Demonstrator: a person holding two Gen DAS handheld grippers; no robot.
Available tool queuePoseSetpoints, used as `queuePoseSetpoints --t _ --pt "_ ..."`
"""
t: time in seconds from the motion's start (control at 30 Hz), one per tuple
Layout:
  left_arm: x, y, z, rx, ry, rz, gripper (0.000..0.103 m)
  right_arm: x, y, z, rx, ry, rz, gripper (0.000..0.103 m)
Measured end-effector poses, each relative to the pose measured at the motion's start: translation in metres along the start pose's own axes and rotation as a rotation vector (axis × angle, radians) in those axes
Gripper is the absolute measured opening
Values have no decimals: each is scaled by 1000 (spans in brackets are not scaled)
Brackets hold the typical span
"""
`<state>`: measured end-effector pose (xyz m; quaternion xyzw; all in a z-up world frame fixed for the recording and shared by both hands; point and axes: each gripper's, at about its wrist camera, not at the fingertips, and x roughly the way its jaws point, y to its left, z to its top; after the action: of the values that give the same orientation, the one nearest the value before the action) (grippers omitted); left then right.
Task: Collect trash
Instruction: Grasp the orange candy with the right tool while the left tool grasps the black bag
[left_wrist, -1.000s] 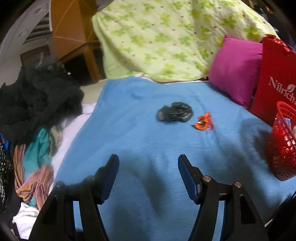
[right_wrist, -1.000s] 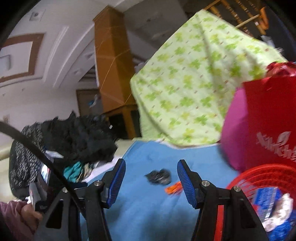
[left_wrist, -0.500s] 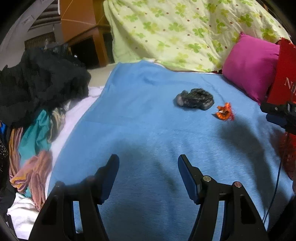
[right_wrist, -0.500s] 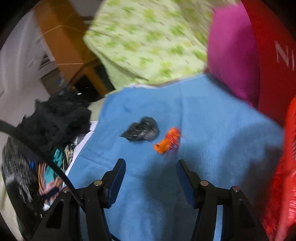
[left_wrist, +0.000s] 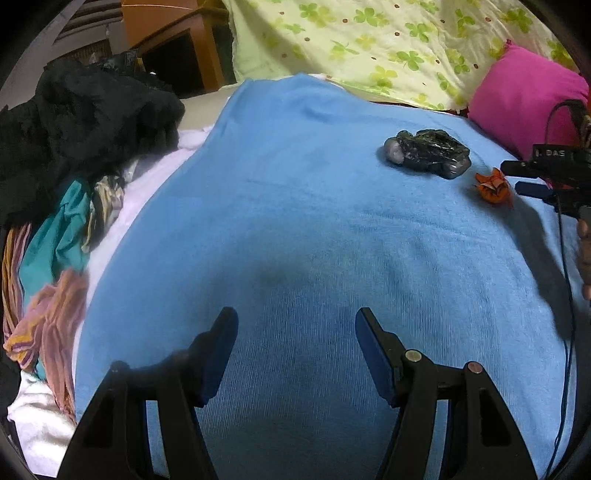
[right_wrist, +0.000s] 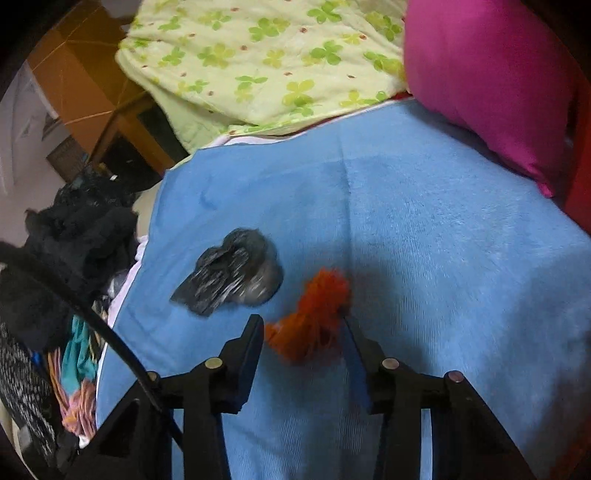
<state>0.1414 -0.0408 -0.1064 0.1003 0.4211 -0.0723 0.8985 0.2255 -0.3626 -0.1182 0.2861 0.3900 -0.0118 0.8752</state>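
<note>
A crumpled orange wrapper lies on the blue blanket, right between the open fingers of my right gripper. A crumpled black plastic bag lies just left of it. In the left wrist view the orange wrapper and the black bag sit at the far right, with the right gripper reaching in beside the wrapper. My left gripper is open and empty, low over the blanket, well short of both items.
A magenta pillow and a green clover-print quilt lie at the back. A heap of dark and coloured clothes lies along the blanket's left edge. A wooden cabinet stands behind.
My right gripper swung down from the red basket and closed in on the orange wrapper, which now sits between its fingers. My left gripper drifted left and lower; the basket left view.
</note>
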Motion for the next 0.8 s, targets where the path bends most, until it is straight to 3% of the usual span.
queuePoseSetpoints --t 0.1,0.27,0.43,0.57,0.67,0.8 --pt "7 -10 22 30 -9 -9 67 19 -11 5 38 35 -9 46" --pt "19 -46 91 135 -82 -73 67 24 -23 8 93 43 17 40" --pt "47 -84 157 196 -89 -163 67 25 -11 7 36 43 -26 35" --pt "84 -112 193 172 -4 -244 67 27 -11 7 40 57 -16 31" --pt "114 -125 205 116 97 -349 68 27 -13 8 50 64 -10 31" --pt "148 -124 205 3 208 -425 70 28 -14 9 57 73 -5 31"
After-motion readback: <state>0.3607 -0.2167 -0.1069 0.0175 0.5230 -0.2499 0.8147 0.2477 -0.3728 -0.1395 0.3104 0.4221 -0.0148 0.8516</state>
